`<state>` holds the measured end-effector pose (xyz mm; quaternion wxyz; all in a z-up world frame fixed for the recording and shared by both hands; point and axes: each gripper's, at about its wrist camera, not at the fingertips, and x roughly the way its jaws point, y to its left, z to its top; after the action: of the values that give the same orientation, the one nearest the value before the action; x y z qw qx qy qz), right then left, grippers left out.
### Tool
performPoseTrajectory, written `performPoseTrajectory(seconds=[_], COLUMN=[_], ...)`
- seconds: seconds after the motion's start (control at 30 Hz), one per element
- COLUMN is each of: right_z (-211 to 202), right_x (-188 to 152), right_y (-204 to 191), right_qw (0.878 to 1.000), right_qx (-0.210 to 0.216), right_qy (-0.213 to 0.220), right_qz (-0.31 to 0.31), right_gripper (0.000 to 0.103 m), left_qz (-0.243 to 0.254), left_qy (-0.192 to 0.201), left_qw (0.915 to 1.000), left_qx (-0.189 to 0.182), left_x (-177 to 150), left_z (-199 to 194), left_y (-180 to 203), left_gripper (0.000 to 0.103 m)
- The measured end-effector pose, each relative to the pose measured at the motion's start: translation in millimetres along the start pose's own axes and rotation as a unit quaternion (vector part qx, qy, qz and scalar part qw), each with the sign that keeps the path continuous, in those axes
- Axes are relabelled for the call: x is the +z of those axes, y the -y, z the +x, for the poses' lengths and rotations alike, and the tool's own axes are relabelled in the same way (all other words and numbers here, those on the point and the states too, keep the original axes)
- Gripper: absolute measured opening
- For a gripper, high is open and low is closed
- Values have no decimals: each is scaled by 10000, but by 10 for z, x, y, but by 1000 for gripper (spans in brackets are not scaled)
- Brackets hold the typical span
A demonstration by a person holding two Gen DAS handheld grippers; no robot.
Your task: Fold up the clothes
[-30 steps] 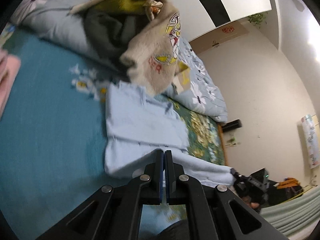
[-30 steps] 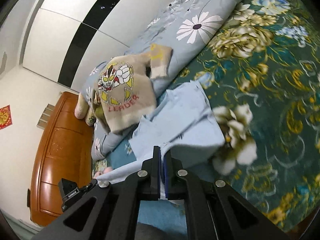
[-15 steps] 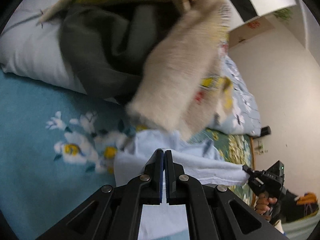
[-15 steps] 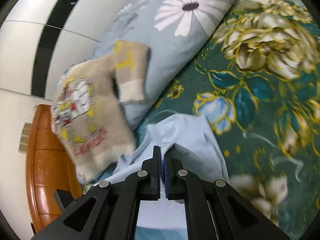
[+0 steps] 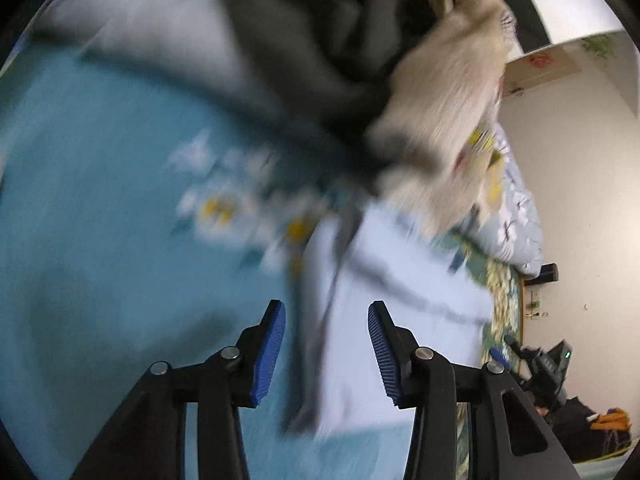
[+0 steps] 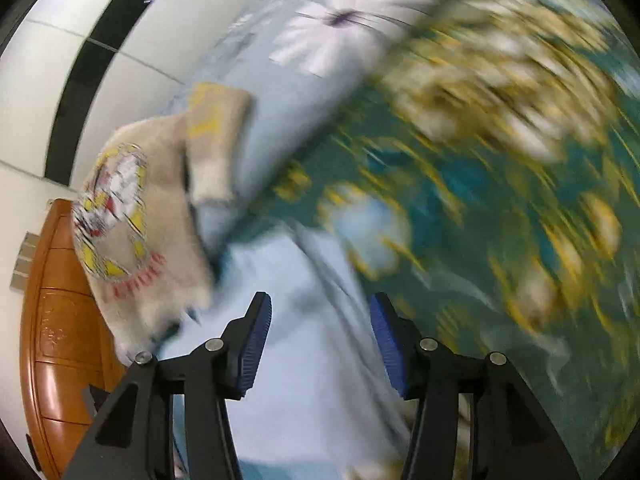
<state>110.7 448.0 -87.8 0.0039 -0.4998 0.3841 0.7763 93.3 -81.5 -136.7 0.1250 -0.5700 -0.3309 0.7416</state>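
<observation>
A pale blue garment lies folded on the teal floral bedsheet; it also shows in the right wrist view. My left gripper is open and empty just above the garment's left edge. My right gripper is open and empty above the garment's right side. Both views are motion-blurred.
A beige printed sweater and dark clothes are piled on a floral duvet just beyond the garment. A wooden headboard stands at the left of the right wrist view. A wall lies past the bed.
Both grippers were shut on the blue garment's edge, carrying it forward over itself. Now both have opened and let it go, and the garment lies folded on the bed.
</observation>
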Motion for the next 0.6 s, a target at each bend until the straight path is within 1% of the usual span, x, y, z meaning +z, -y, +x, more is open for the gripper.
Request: performPoseTrajectory(seconds=[0.07, 0.13, 0.23, 0.27, 0.3, 0.37, 0.43, 0.47, 0.5, 0.53, 0.57, 0.6], right_z=[-98, -128, -90, -77, -63, -19, 17, 30, 46, 72, 90, 90], right_x=[-340, -581, -791, -861, -918, -912, -885, -875, -865, -853, -838, -815], right_y=[291, 478, 548, 571, 587, 543, 504, 481, 459, 441, 426, 405], right_qw=[9993, 9969, 9930, 9913, 9896, 9882, 9873, 9874, 9875, 9878, 9883, 9889], right_qx=[57, 192, 430, 508, 578, 631, 599, 531, 461, 381, 302, 232], right_qy=[-81, -157, -106, -89, -66, 40, 162, 204, 234, 214, 191, 165], right_qz=[356, 742, 1095, 1213, 1316, 1393, 1461, 1477, 1491, 1494, 1485, 1460], right_gripper=[53, 53, 53, 53, 53, 53, 52, 46, 33, 27, 12, 8], left_qz=[-206, -415, -815, -881, -897, -986, -1318, -1505, -1682, -1761, -1834, -1852], left_qy=[-311, -617, -896, -989, -962, -748, -534, -422, -315, -270, -229, -229], left_qw=[9993, 9972, 9922, 9902, 9903, 9916, 9884, 9859, 9831, 9823, 9814, 9814], left_qx=[-54, -111, -289, -437, -451, -366, -523, -597, -657, -584, -511, -446], left_x=[-214, -424, -595, -626, -638, -634, -648, -656, -663, -668, -671, -667], left_z=[42, 87, 215, 269, 321, 378, 379, 378, 376, 371, 365, 353], left_y=[-105, -206, -263, -243, -217, -195, -259, -294, -328, -350, -370, -372], left_gripper=[47, 47, 47, 47, 47, 47, 45, 44, 42, 30, 10, 7])
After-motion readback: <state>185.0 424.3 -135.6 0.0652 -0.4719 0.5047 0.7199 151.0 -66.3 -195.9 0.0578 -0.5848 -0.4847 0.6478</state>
